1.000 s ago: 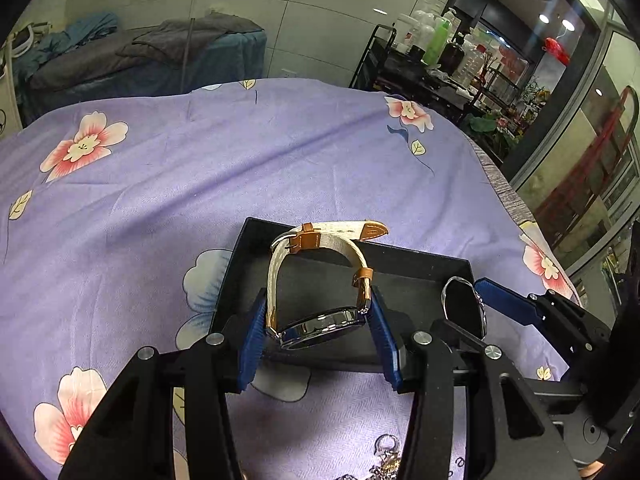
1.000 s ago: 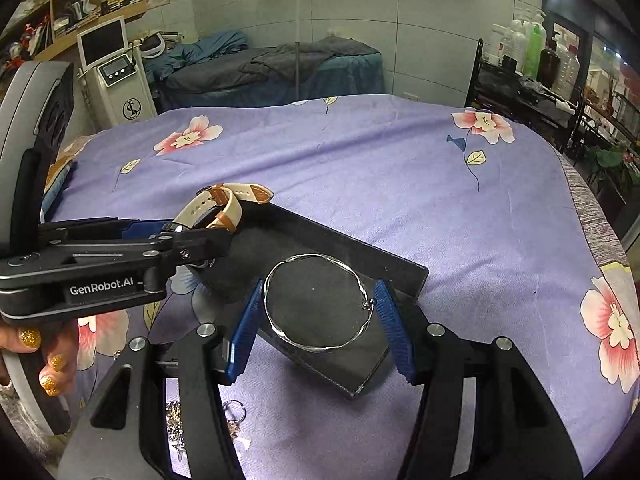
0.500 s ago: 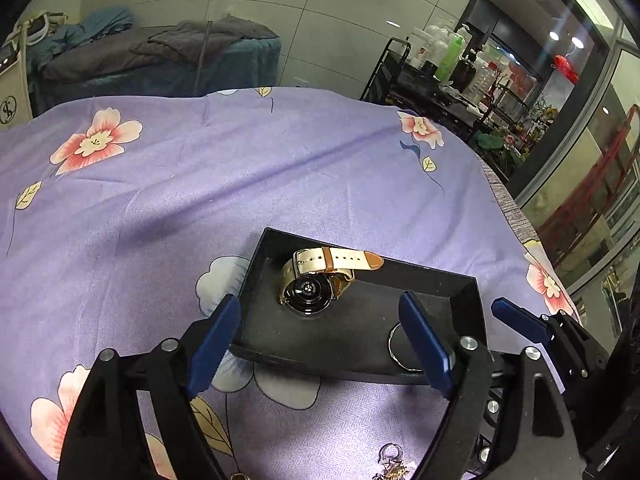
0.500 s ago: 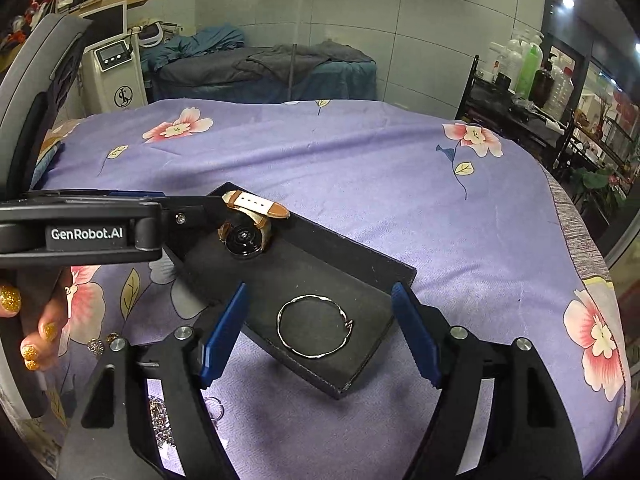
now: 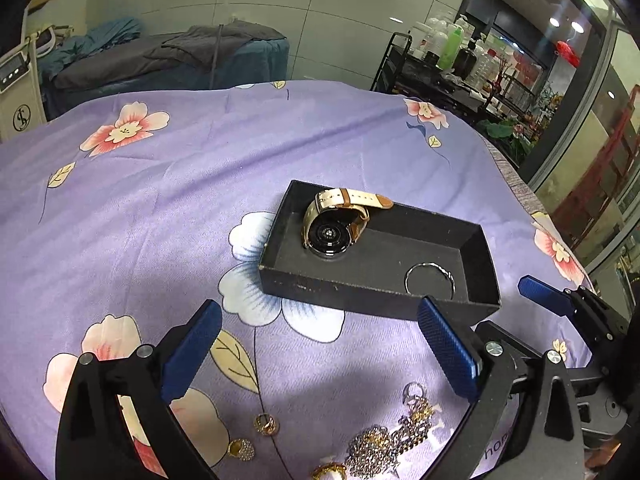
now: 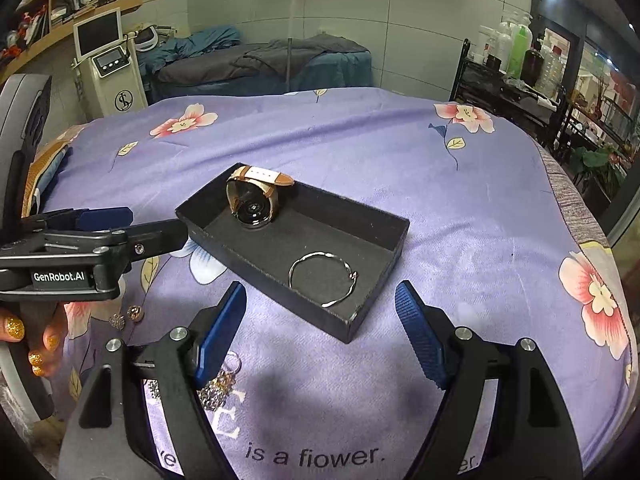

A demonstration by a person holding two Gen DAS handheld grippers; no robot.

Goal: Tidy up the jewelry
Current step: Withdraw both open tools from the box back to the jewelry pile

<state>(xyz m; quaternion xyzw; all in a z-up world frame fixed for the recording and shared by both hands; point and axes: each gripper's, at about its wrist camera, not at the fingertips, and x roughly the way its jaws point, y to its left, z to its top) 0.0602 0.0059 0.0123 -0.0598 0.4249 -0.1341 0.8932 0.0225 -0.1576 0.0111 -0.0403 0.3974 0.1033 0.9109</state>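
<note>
Black and shallow, the box (image 6: 362, 314) holds the watch (image 5: 336, 226) at its far end and the bangle (image 6: 323, 278) near, while both tools, left (image 5: 318, 350) and right (image 6: 320, 336), gape wide over the loose jewelry (image 5: 386, 446), probably ready to collect more.

Black tray (image 6: 384, 222) on the purple flowered cloth (image 6: 460, 200) holds a watch (image 6: 256, 196) and a wire bangle (image 6: 324, 278), well apart. Right tongs (image 6: 320, 328) gape, empty.

Tiled wall (image 6: 420, 12), treatment bed (image 6: 260, 68), shelving (image 6: 508, 92).
</note>
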